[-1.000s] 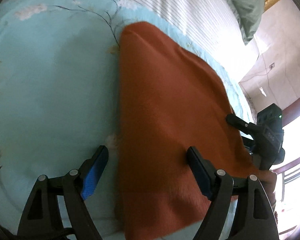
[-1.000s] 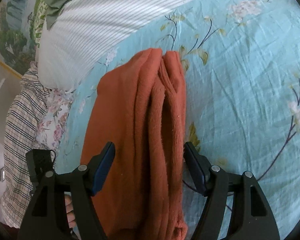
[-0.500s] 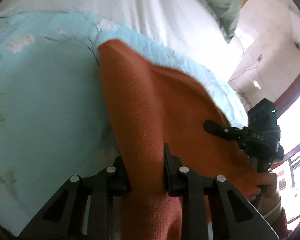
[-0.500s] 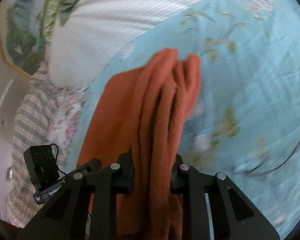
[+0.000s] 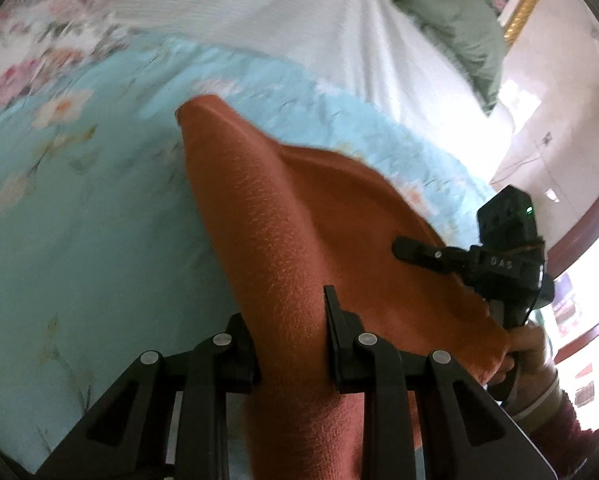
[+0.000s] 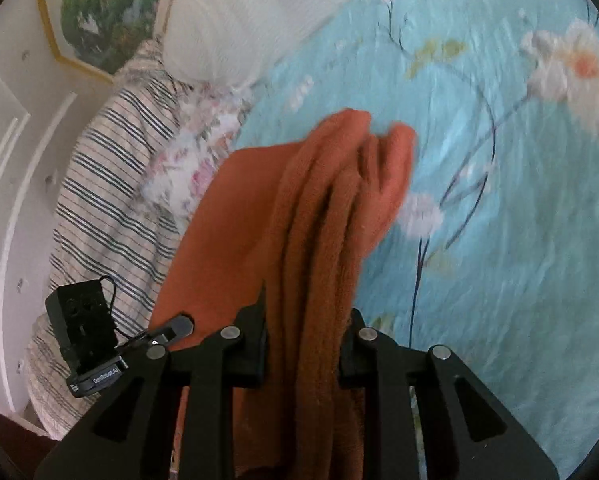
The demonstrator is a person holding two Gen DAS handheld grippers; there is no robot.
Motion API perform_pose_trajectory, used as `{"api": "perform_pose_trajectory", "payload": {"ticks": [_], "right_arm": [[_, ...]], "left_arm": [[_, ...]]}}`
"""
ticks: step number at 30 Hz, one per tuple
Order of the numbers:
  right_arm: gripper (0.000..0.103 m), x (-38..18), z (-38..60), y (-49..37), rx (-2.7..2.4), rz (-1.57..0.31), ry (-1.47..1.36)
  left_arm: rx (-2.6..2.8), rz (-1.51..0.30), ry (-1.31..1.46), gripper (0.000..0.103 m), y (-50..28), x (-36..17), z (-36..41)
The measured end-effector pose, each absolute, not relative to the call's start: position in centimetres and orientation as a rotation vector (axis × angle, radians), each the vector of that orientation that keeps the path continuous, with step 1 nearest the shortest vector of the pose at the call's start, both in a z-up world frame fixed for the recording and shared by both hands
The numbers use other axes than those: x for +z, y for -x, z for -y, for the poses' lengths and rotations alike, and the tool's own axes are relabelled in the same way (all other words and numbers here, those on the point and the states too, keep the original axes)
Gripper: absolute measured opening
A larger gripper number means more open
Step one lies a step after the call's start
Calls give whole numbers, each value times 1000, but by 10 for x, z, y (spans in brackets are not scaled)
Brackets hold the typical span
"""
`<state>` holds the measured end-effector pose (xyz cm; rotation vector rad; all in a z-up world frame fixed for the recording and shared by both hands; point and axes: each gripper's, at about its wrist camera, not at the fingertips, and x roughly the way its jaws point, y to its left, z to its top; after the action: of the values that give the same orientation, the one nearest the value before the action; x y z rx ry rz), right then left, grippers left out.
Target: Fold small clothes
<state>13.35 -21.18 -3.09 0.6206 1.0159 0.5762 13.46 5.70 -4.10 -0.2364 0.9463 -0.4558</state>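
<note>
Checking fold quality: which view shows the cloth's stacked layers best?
Right wrist: the cloth shows its layered folded edges running between the closed right gripper. Left wrist shows only one smooth face of it, clamped by the left gripper.

The right hand-held gripper (image 6: 303, 344) clamps the layered edge of a folded rust-orange garment (image 6: 319, 220) above a blue floral bed (image 6: 519, 240); the left hand-held gripper (image 6: 171, 330) grips its other side.
</note>
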Motion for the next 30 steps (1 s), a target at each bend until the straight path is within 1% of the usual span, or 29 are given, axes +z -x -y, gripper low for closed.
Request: {"api": "perform_pose_trajectory", "payload": {"ticks": [2, 4, 5, 6, 8, 10, 11, 12, 13, 17, 19, 21, 22, 23, 26, 30], "right_arm": [[25, -35, 213, -133, 562, -1023, -633], [27, -37, 214, -133, 541, -1035, -631], [31, -38, 216, -132, 500, -1025, -618], [31, -37, 218, -131, 489, -1029, -617], [36, -32, 222, -128, 467, -1027, -606], [38, -24, 230, -123, 434, -1004, -582], [40, -21, 233, -121, 425, -994, -576], [40, -18, 236, -118, 415, -982, -572], [40, -14, 239, -115, 404, -969, -570], [40, -2, 245, -105, 383, -921, -577], [40, 3, 245, -101, 386, -907, -575], [40, 7, 245, -97, 388, -902, -570], [40, 9, 245, -95, 390, -899, -566], [40, 11, 245, -94, 393, -896, -561], [40, 15, 243, -91, 402, -888, -552], [40, 19, 236, -94, 423, -881, -537]], "left_arm": [[-455, -978, 276, 27, -134, -55, -65], [-450, -985, 280, 31, -134, -63, -67], [-445, -995, 269, 35, -135, -65, -66], [-441, -1005, 262, 40, -136, -66, -66], [-454, -1033, 291, 49, -142, -68, -69], [-455, -1036, 325, 52, -150, -67, -78], [-441, -1031, 346, 58, -157, -65, -84], [-431, -1025, 371, 62, -166, -64, -89], [-423, -1021, 403, 62, -177, -64, -95], [-397, -1053, 521, 61, -234, -71, -112], [-383, -1065, 549, 52, -263, -75, -113], [-380, -1067, 560, 32, -285, -77, -113], [-363, -1062, 554, 29, -295, -76, -112], [-334, -1050, 534, 27, -303, -74, -112], [-242, -978, 477, 27, -314, -60, -116], [-212, -926, 473, 27, -305, -42, -125]]}}
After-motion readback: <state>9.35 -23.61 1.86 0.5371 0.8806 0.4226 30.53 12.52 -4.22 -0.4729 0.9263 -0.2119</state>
